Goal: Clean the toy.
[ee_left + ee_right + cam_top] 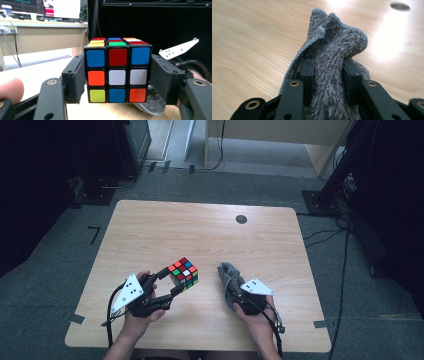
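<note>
A scrambled Rubik's cube (184, 273) (117, 72) is held a little above the wooden table (200, 230), left of centre. My left gripper (171, 281) (117, 80) is shut on it, one pad pressing each side face. To its right a grey fuzzy cloth (227, 275) (337, 42) lies bunched on the table. My right gripper (234, 292) (329, 72) is shut on the cloth's near part, and the rest stands up in a crumpled peak beyond the jaws. In the left gripper view, a corner of the cloth (150, 105) shows under the cube.
A small dark round mark (241, 219) (400, 6) sits near the table's far edge. A light wooden desk (280, 140) stands beyond the table, with dark equipment and cables on the floor at both sides. The right gripper's grey plate (178, 48) shows behind the cube.
</note>
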`<state>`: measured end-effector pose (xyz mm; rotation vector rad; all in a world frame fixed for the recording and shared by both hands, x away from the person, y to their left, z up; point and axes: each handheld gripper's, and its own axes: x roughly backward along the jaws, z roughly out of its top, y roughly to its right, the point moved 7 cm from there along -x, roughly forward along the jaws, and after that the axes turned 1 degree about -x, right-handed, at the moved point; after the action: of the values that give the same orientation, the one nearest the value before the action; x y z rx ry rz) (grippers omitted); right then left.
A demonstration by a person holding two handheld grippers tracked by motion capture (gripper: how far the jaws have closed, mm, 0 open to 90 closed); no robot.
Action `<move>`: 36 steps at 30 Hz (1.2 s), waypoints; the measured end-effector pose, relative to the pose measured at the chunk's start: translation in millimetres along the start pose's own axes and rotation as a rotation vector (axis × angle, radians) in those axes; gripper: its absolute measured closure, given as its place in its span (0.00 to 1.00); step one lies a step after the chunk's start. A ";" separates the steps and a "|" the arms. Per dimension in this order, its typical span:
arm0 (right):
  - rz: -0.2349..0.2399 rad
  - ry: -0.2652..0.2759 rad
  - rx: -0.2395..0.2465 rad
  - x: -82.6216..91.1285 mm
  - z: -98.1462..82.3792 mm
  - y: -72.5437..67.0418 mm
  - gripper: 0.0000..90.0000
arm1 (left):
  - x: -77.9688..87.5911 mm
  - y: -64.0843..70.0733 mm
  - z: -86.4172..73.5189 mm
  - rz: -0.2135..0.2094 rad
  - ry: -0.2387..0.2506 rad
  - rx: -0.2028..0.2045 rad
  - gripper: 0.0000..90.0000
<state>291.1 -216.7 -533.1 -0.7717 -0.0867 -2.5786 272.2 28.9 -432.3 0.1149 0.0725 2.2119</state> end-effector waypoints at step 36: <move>0.238 0.368 0.056 24.3 51.3 -103.1 0.31 | -29.1 27.5 -19.0 0.020 -0.090 0.183 0.39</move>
<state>254.4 -124.3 -470.0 -0.2590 0.0441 -2.4316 265.6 -11.1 -450.2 0.3171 0.2253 2.2135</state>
